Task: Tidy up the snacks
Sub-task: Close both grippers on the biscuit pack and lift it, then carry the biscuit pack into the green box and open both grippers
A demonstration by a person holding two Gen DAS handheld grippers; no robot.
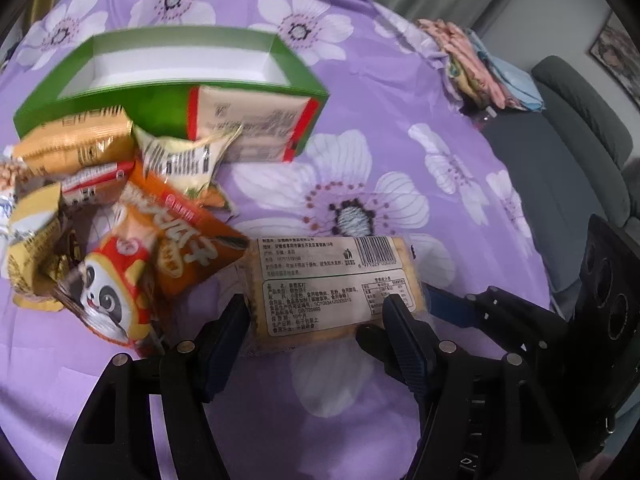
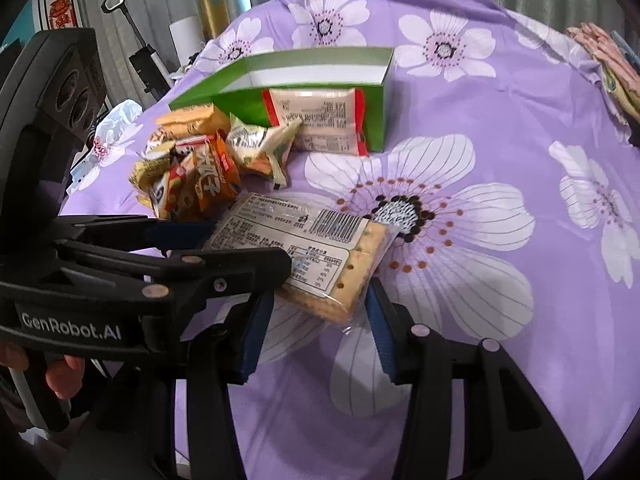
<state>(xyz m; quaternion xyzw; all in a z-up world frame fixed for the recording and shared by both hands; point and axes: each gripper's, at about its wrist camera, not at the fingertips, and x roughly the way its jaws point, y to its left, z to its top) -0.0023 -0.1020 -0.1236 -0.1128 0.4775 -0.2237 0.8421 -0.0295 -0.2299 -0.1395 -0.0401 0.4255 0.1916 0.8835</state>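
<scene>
Purple floral cloth (image 1: 400,128) carries a cracker pack (image 1: 328,280) clamped from both ends by the left gripper (image 1: 320,316) and right gripper (image 2: 316,312) (a hand (image 2: 60,376) shows only rightward), beside heaped snacks (image 1: 120,220) before a green box (image 1: 168,76).

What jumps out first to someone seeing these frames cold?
The clear cracker pack with a white label, lying front and centre on the purple flowered cloth, with the left gripper and right gripper both closed on it. Behind it to the left lies a bright heap of snack packets, and behind that an open green box that looks empty.
</scene>
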